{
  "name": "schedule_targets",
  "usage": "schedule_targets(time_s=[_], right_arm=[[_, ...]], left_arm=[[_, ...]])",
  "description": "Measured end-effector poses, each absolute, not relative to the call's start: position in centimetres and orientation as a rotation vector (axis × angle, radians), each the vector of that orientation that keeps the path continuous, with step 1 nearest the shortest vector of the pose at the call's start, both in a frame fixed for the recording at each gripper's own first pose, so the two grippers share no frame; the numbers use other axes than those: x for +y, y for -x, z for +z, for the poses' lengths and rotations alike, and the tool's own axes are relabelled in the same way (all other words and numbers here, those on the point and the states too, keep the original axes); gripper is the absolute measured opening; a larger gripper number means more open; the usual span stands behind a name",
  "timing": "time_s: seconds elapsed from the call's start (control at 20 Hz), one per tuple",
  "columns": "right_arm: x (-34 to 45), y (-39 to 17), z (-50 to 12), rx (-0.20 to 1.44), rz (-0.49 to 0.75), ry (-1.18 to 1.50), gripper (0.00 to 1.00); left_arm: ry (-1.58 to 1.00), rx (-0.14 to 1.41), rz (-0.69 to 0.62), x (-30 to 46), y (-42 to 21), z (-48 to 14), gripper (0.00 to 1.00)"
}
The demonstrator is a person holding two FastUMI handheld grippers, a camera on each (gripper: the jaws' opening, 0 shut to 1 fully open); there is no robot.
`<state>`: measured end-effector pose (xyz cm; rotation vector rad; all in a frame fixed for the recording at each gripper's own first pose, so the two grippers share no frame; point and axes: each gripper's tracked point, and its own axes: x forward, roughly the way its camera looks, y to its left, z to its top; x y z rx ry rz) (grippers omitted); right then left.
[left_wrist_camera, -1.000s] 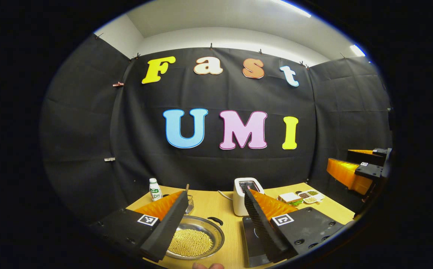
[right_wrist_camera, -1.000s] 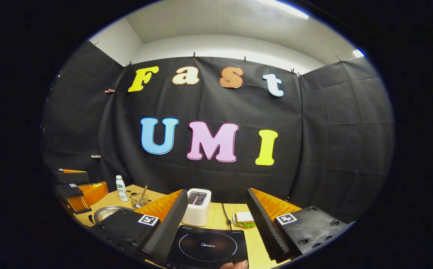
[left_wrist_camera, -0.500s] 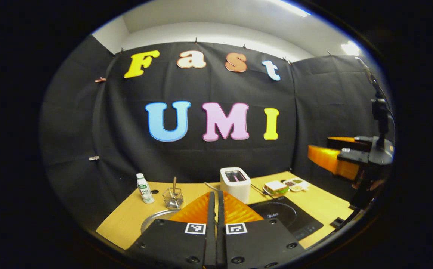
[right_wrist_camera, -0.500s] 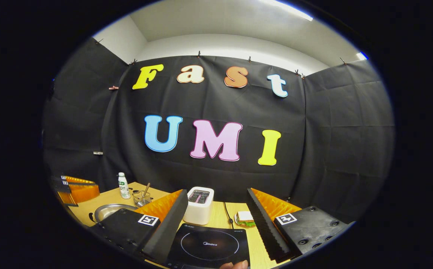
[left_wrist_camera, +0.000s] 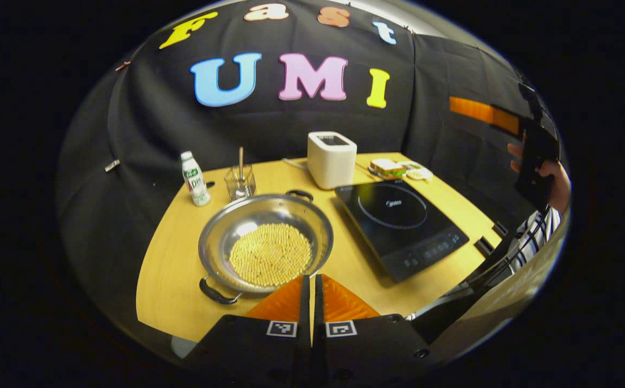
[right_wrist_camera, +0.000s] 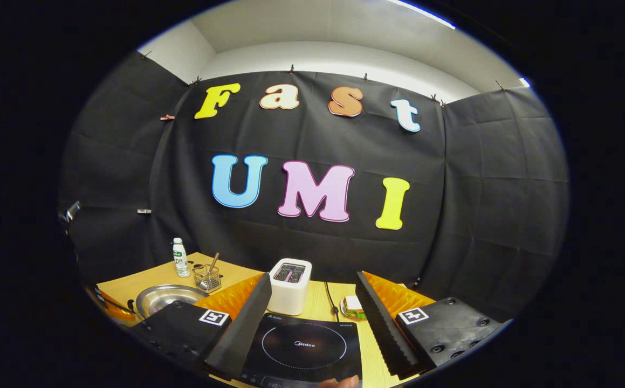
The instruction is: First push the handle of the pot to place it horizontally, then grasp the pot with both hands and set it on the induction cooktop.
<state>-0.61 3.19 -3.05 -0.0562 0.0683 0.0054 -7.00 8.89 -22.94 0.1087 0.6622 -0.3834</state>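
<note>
A steel pot (left_wrist_camera: 266, 242) holding yellow beans sits on the wooden table (left_wrist_camera: 177, 280), left of the black induction cooktop (left_wrist_camera: 401, 221). Its two black handles lie on a slant: one at the near left (left_wrist_camera: 216, 293), one at the far right (left_wrist_camera: 299, 193). My left gripper (left_wrist_camera: 309, 277) is shut and empty, hovering above the pot's near rim. In the left gripper view, a hand (left_wrist_camera: 547, 172) holds the right gripper (left_wrist_camera: 485, 110) high at the far right. My right gripper (right_wrist_camera: 313, 277) is open and empty above the cooktop (right_wrist_camera: 304, 345), with the pot (right_wrist_camera: 169, 297) off to its left.
A white toaster (left_wrist_camera: 332, 159) stands behind the cooktop, with a sandwich plate (left_wrist_camera: 387, 168) to its right. A small bottle (left_wrist_camera: 193, 178) and a wire holder with a stick (left_wrist_camera: 239, 183) stand behind the pot. A striped sleeve (left_wrist_camera: 533, 242) is at the table's right edge.
My left gripper went from open to shut, then rose and tilted down, so the whole pot and cooktop came into its view. My right gripper stayed open and barely moved.
</note>
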Motion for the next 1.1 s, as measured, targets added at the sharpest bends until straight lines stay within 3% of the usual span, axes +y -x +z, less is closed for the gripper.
schedule_targets(time_s=[0.4,1.1], right_arm=[[1.8,0.9,-3.8,0.093,-0.026,0.069,0.98],[0.2,0.7,-4.9,0.129,-0.086,0.075,0.98]], left_arm=[[-0.225,0.969,-0.466,14.2,6.6,-29.8,0.06],[-0.223,1.054,-0.446,17.8,3.3,-31.9,0.05]])
